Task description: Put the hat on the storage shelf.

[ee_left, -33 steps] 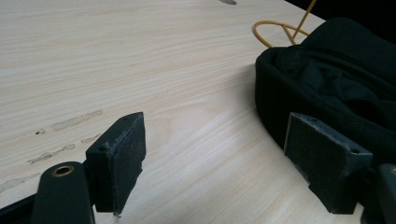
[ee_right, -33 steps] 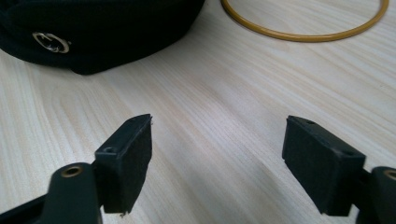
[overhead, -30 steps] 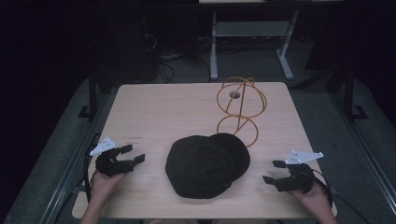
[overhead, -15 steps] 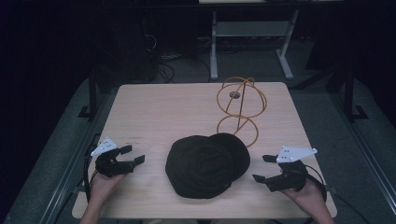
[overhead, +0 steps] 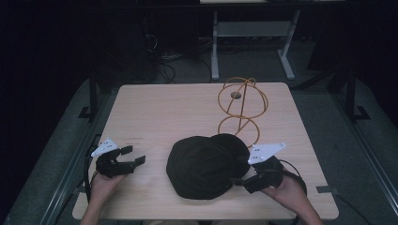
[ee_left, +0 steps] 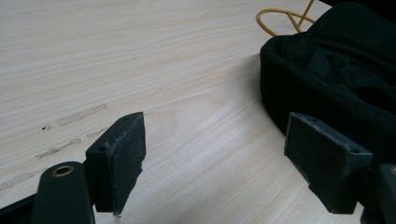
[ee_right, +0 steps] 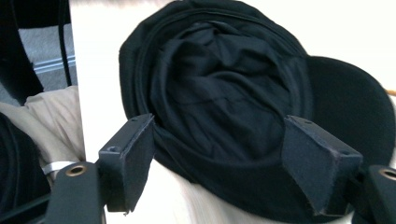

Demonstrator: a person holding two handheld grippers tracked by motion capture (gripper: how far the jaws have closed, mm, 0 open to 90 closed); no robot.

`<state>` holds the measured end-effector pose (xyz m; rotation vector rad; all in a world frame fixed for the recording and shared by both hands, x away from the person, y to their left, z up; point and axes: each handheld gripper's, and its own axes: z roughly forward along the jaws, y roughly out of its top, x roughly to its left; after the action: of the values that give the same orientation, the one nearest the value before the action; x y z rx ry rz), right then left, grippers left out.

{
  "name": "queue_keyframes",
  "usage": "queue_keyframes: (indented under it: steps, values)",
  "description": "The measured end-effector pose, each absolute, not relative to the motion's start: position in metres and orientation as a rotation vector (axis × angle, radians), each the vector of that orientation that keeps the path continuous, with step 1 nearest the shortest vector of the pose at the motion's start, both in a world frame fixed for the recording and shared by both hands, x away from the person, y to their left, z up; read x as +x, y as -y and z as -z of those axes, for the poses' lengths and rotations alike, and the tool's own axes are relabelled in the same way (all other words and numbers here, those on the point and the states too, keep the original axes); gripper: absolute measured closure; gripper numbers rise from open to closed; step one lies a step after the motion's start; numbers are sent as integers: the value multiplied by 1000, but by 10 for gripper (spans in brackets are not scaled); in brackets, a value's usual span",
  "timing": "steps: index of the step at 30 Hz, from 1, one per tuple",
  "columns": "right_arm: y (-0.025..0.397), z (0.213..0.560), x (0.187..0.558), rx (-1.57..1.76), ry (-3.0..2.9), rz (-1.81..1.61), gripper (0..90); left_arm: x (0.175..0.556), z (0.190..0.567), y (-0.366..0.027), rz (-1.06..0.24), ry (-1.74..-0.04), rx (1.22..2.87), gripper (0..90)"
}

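My right gripper (ee_right: 219,168) has its jaws spread wide, nothing between the pads. In the right gripper view the two pads straddle the near rim of the black cap (ee_right: 224,98), which lies upside down with its crumpled lining showing and its brim at 3 o'clock. I cannot tell whether the pads touch the fabric. In the high view this gripper (overhead: 244,180) sits at the cap's 4 o'clock edge.

My left gripper (ee_left: 224,154) also has its jaws spread apart and empty. In the left gripper view they hang over bare wood, with the cap (ee_left: 336,79) just beyond the right-hand pad. In the high view this gripper (overhead: 133,157) lies at the cap's 9 o'clock, near but apart from it.

The cap (overhead: 206,164) rests on the table (overhead: 164,112) toward its near edge. A wire stand (overhead: 241,105) of orange loops is at the cap's 1 o'clock, its base ring just beside the brim.
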<state>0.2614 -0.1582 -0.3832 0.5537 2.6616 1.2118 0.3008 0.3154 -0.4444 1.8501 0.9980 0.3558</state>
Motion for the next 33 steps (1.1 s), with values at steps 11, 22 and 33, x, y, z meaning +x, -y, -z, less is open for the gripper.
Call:
queue_keyframes:
  steps: [11,22,33]
  values:
    - [112,391,263,415,-2780,-1126,359,301,445,-316,-351,-995,1848,203]
    - [82,403,260,290,-2880,-1063,526,302,445,-315,-348,-996,1852,203]
    - [60,417,258,255,-2943,-973,575,302,445,-315,-348,-994,1858,203]
